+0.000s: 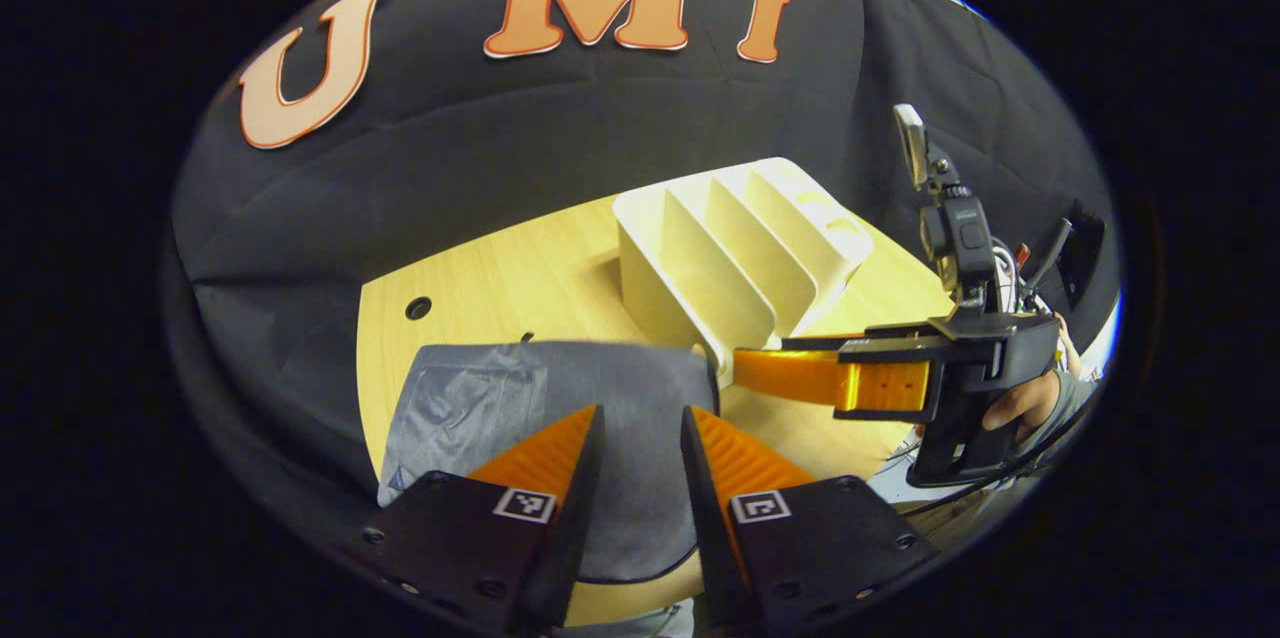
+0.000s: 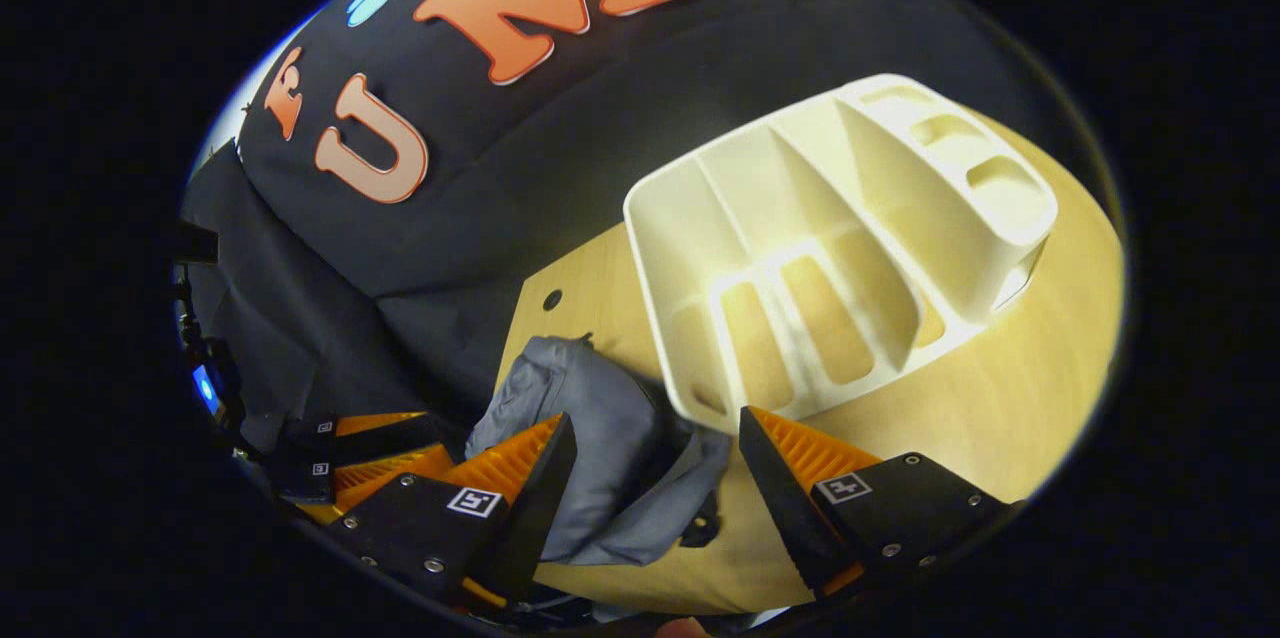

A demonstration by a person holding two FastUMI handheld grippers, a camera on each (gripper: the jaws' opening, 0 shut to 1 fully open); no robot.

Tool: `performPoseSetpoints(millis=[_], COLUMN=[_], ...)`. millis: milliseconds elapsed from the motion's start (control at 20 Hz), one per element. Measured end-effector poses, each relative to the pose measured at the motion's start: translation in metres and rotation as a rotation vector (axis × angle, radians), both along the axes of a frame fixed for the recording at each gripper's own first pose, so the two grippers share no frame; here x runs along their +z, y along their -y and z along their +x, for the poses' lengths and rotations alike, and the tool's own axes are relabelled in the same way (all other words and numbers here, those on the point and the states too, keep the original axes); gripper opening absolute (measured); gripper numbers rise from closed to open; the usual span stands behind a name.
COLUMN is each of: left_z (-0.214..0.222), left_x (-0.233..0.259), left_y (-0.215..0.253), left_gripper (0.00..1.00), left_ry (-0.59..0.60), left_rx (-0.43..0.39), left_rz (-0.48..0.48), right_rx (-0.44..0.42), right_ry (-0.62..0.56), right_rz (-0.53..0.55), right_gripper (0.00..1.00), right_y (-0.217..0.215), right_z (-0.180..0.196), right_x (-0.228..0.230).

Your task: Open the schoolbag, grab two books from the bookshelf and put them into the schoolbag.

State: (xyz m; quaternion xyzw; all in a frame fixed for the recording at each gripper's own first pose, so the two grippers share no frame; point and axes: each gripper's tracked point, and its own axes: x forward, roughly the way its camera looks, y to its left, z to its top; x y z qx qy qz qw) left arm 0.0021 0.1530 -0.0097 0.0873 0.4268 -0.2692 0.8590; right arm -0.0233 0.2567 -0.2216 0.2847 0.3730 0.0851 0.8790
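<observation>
White bookshelf [image 1: 745, 248] stands far right on the wooden worktop [image 1: 500, 288], its slots showing bare dividers. Grey schoolbag [image 1: 560, 418] lies near, left of the shelf. Left tool [image 1: 640, 463] hovers over the bag, fingers slightly parted, pinching nothing. Right tool [image 2: 650, 478] spread wide above bag and shelf base, a hand [image 1: 1020, 403] gripping it.

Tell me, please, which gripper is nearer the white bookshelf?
Right. The right gripper has its tip by the bookshelf base, while the left gripper hovers back over the grey schoolbag.
</observation>
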Motion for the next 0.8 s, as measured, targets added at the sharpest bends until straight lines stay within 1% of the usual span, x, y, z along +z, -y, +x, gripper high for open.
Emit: performPoseSetpoints(millis=[50,100,150,200,300,400,450,500,600,700,800], left_z=[0.002,0.005,0.010,0.016,0.029,0.042,0.046,0.053,0.065,0.067,0.061], left_x=[0.005,0.010,0.015,0.020,0.037,0.064,0.077,0.091,0.117,0.145,0.162], left_y=[0.012,0.025,0.038,0.052,0.072,0.096,0.107,0.117,0.133,0.138,0.133], left_gripper=[0.63,0.72,0.83,0.89,0.91,0.93,0.97,0.97,0.96,0.96,0.96], left_ry=[0.021,0.042,0.068,0.094,0.184,0.300,0.354,0.403,0.497,0.575,0.658], left_rx=[-0.001,0.000,0.004,0.010,0.025,0.042,0.054,0.071,0.119,0.177,0.251], left_rz=[-0.010,-0.023,-0.034,-0.039,-0.046,-0.079,-0.102,-0.122,-0.168,-0.202,-0.223], right_rx=[-0.015,-0.030,-0.044,-0.060,-0.094,-0.131,-0.145,-0.163,-0.193,-0.189,-0.181], right_ry=[0.031,0.062,0.091,0.120,0.185,0.254,0.289,0.325,0.397,0.447,0.507], right_rz=[-0.040,-0.083,-0.126,-0.165,-0.234,-0.299,-0.323,-0.349,-0.381,-0.405,-0.423], right_gripper=[0.97,0.98,0.98,0.97,0.98,0.98,0.97,0.97,0.97,0.97,0.97], right_y=[0.022,0.042,0.062,0.080,0.114,0.144,0.159,0.173,0.194,0.204,0.212], right_z=[0.002,0.004,0.008,0.010,0.017,0.023,0.023,0.025,0.032,0.035,0.038], right_x=[0.009,0.018,0.027,0.036,0.057,0.080,0.093,0.107,0.134,0.151,0.168])
